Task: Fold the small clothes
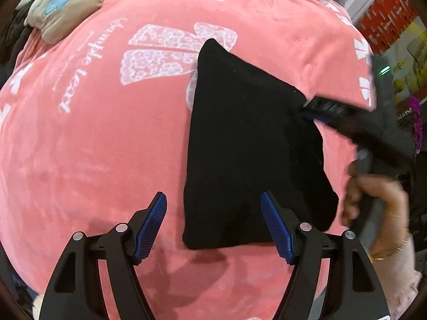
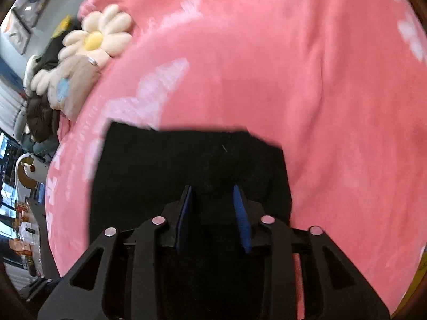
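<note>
From the left wrist, the left tongs point(image 1: 213, 224) hang released above the near edge of the black cloth point(image 1: 248, 154), which lies flat on the pink bed point(image 1: 93, 146); the right tongs point(image 1: 315, 109) pinch its far right corner, so a fold looks under way. From the right wrist, the right tongs point(image 2: 213, 208) point steeply down, part-closed on the cloth point(image 2: 160, 165); next that corner likely needs carrying across.

Black left gripper point(image 1: 213, 224) and right gripper point(image 2: 213, 216) frames are fitted with ribbed blue pads point(image 1: 150, 226) and silver screws point(image 1: 121, 227). At 4 o'clock, a gold bangle point(image 1: 392, 250) and pale fuzzy sleeve point(image 1: 400, 288) are worn.
</note>
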Motion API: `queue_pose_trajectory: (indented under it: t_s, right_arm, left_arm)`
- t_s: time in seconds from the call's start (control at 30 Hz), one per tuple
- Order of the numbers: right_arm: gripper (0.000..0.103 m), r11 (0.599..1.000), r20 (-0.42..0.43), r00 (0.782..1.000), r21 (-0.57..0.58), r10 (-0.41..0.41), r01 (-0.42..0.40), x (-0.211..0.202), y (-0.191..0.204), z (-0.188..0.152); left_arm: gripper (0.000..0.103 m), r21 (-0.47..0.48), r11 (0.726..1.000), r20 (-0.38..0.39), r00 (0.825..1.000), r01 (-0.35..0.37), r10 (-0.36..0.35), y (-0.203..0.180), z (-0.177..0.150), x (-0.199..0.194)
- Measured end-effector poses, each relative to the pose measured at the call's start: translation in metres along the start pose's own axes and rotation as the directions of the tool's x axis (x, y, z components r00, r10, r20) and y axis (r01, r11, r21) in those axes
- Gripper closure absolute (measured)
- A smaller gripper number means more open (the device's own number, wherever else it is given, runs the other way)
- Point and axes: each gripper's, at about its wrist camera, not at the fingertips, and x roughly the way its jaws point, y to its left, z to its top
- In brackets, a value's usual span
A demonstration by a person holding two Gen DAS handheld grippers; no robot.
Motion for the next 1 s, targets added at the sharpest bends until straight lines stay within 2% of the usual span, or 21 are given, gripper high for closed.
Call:
queue_pose_trajectory:
  t_s: [0.07,0.1,0.13,0.17,0.2,0.27,0.3,0.37,0.43,0.47,0.53,0.57,0.6,0.63,0.67,0.73,0.77,0.8,0.9,0.93,1.0]
  right_arm:
    - [0.071,0.999,0.011,1.000,-0.037,0.028,-0.028,-0.005,0.010,0.005]
    - [0.071,0.998,0.001,1.000,-0.054,0.016,-0.016,0.000,0.010,0.007]
    - [0.071,0.997,-0.032,0.999,-0.069,-0.029,0.027,0.016,0.006,0.008]
    - [0.071,0.995,-0.090,0.993,-0.062,-0.080,0.075,0.040,-0.003,0.009]
    - [0.072,0.996,-0.126,0.989,-0.038,-0.082,0.078,0.055,-0.011,0.009]
    - [0.072,0.997,-0.106,0.991,0.014,-0.080,0.082,0.050,-0.014,0.017]
    - [0.069,0.997,-0.084,0.994,0.010,-0.070,0.071,0.040,-0.006,0.020]
    - [0.069,0.999,-0.025,0.999,-0.040,0.032,-0.033,0.018,0.027,0.024]
    - [0.069,0.992,-0.037,0.997,-0.106,0.063,-0.067,0.017,0.056,0.024]
    - [0.069,0.986,-0.062,0.995,-0.142,0.081,-0.090,0.027,0.073,0.022]
    - [0.069,0.983,-0.116,0.991,-0.166,0.063,-0.082,0.054,0.088,0.018]
    - [0.069,0.984,-0.182,0.982,-0.161,0.045,-0.074,0.085,0.095,0.013]
    - [0.069,0.986,-0.189,0.981,-0.152,0.039,-0.068,0.100,0.098,0.010]
    - [0.066,0.985,-0.145,0.988,-0.156,0.044,-0.067,0.101,0.102,0.010]
    - [0.063,0.986,-0.148,0.988,-0.157,0.040,-0.064,0.104,0.109,0.015]
    - [0.060,0.988,-0.154,0.986,-0.124,0.069,-0.088,0.092,0.109,0.019]
    - [0.061,0.985,-0.130,0.984,-0.105,0.124,-0.138,0.076,0.107,0.022]
    - [0.062,0.984,-0.084,0.986,-0.101,0.141,-0.149,0.060,0.100,0.020]
    - [0.062,0.995,0.040,0.998,-0.088,0.053,-0.050,-0.006,0.062,-0.003]
    - [0.062,0.998,0.058,0.998,-0.053,0.036,-0.033,-0.024,0.041,-0.017]
    - [0.061,0.999,0.039,0.999,0.029,-0.024,0.023,-0.050,0.000,-0.049]
  left_arm:
    - [0.032,0.000,1.000,-0.002,1.000,0.000,0.000,0.000,0.001,0.004]
    - [0.032,-0.006,1.000,-0.010,1.000,0.009,-0.010,-0.001,0.001,0.007]
    - [0.032,-0.010,1.000,-0.019,1.000,0.010,-0.010,-0.001,0.001,0.011]
    - [0.032,-0.017,1.000,-0.026,1.000,0.006,-0.006,-0.002,-0.001,0.013]
    - [0.032,-0.024,1.000,-0.034,0.999,0.009,-0.010,-0.002,-0.002,0.015]
    - [0.032,-0.023,1.000,-0.043,0.999,0.011,-0.012,0.000,-0.004,0.015]
    - [0.032,-0.020,1.000,-0.039,0.999,0.015,-0.016,0.001,-0.006,0.013]
    - [0.032,-0.018,1.000,-0.033,0.999,0.019,-0.020,0.007,-0.009,0.009]
    - [0.032,-0.031,0.999,-0.041,0.999,0.015,-0.017,0.015,-0.014,0.009]
    - [0.032,-0.041,0.999,-0.045,0.999,0.015,-0.017,0.019,-0.016,0.009]
    - [0.032,-0.057,0.998,-0.054,0.998,0.010,-0.013,0.025,-0.020,0.008]
    - [0.032,-0.063,0.998,-0.057,0.998,0.003,-0.007,0.028,-0.023,0.007]
    - [0.032,-0.069,0.998,-0.058,0.998,0.001,-0.005,0.030,-0.025,0.005]
    - [0.032,-0.072,0.997,-0.060,0.998,-0.001,-0.003,0.031,-0.026,0.004]
    - [0.032,-0.076,0.997,-0.063,0.998,-0.006,0.001,0.033,-0.028,0.002]
    - [0.032,-0.077,0.997,-0.066,0.998,0.000,-0.005,0.036,-0.030,-0.001]
    - [0.032,-0.076,0.997,-0.063,0.998,0.002,-0.007,0.037,-0.029,-0.002]
    - [0.032,-0.079,0.997,-0.052,0.999,0.009,-0.013,0.038,-0.028,-0.005]
    - [0.029,-0.099,0.993,-0.026,0.997,0.063,-0.066,0.041,-0.023,-0.010]
    - [0.028,-0.109,0.990,-0.021,0.996,0.088,-0.091,0.041,-0.021,-0.009]
    - [0.028,-0.128,0.985,-0.020,0.993,0.112,-0.116,0.040,-0.019,-0.006]
